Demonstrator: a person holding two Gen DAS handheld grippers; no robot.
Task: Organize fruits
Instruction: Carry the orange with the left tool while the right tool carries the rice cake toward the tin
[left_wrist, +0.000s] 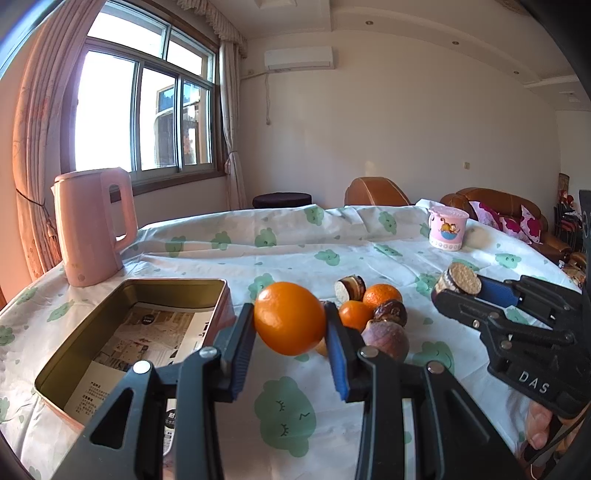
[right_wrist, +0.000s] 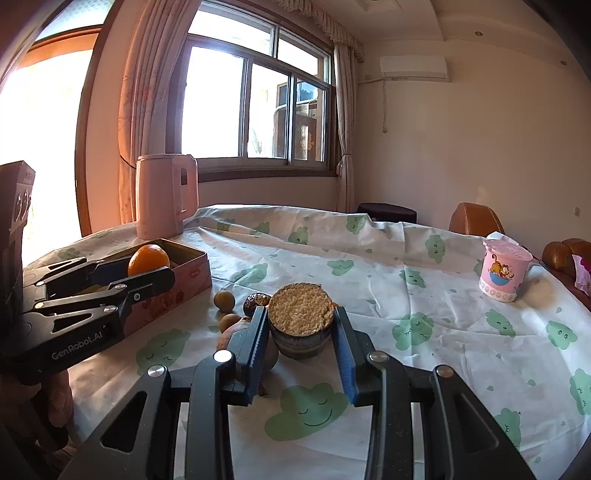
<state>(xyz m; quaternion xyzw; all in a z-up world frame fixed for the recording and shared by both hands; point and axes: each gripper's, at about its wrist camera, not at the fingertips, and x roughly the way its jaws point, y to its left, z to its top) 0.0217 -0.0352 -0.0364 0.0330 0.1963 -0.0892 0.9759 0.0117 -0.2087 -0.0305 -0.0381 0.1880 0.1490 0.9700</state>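
Observation:
My left gripper (left_wrist: 289, 314) is shut on a large orange (left_wrist: 288, 321), held above the cloth just right of the open gold tin (left_wrist: 177, 282). My right gripper (right_wrist: 300, 317) is shut on a dark cut stalk piece (right_wrist: 300, 312) with a beige cut face, lifted over the fruit pile. In the left wrist view the right gripper (left_wrist: 463, 291) and its stalk piece (left_wrist: 460, 282) are at the right. In the right wrist view the left gripper (right_wrist: 147, 267) and the orange (right_wrist: 149, 260) are beside the tin (right_wrist: 184, 280). On the cloth lie two small oranges (left_wrist: 382, 295), another stalk piece (left_wrist: 350, 288) and brown round fruits (left_wrist: 390, 312).
A pink kettle (left_wrist: 90, 229) stands behind the tin at the table's far left. A pink cartoon cup (left_wrist: 447, 227) sits far right. Printed paper lines the tin's bottom. A person's hand (left_wrist: 543, 428) holds the right gripper. Brown sofas stand beyond the table.

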